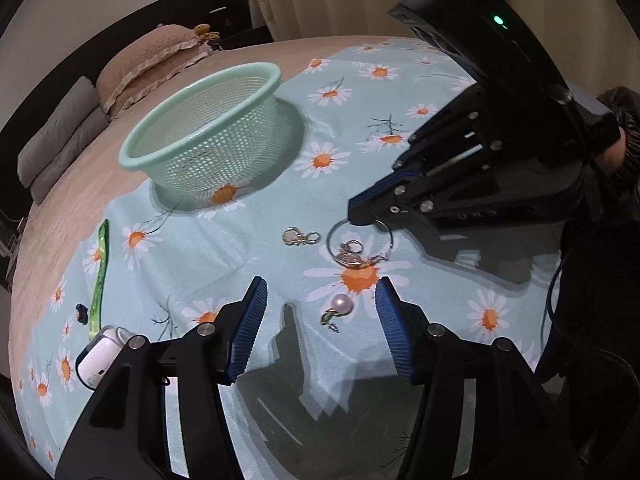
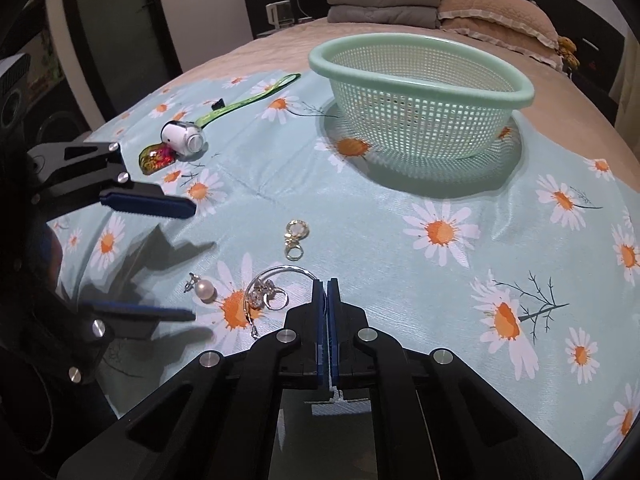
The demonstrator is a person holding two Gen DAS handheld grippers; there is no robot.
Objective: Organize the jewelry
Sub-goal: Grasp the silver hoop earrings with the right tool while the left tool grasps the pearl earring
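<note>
In the left wrist view, the left gripper (image 1: 320,300) was wide apart, just over the pearl earring (image 1: 339,307) on the bed's daisy cloth (image 1: 400,92). The right gripper (image 1: 362,218) pinched the silver hoop (image 1: 358,242). The green basket (image 1: 200,120) looked empty.

In the right wrist view, the right gripper (image 2: 325,284) was clamped on the silver hoop (image 2: 276,280). The gold clasp (image 2: 295,238) lay near. I think nothing was put away yet.

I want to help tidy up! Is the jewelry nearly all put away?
Not yet. The basket looks empty. The right gripper is shut on the silver ring, which is on the cloth. The pearl earring lies between the open left gripper fingers, and the gold clasp waits too.
</note>
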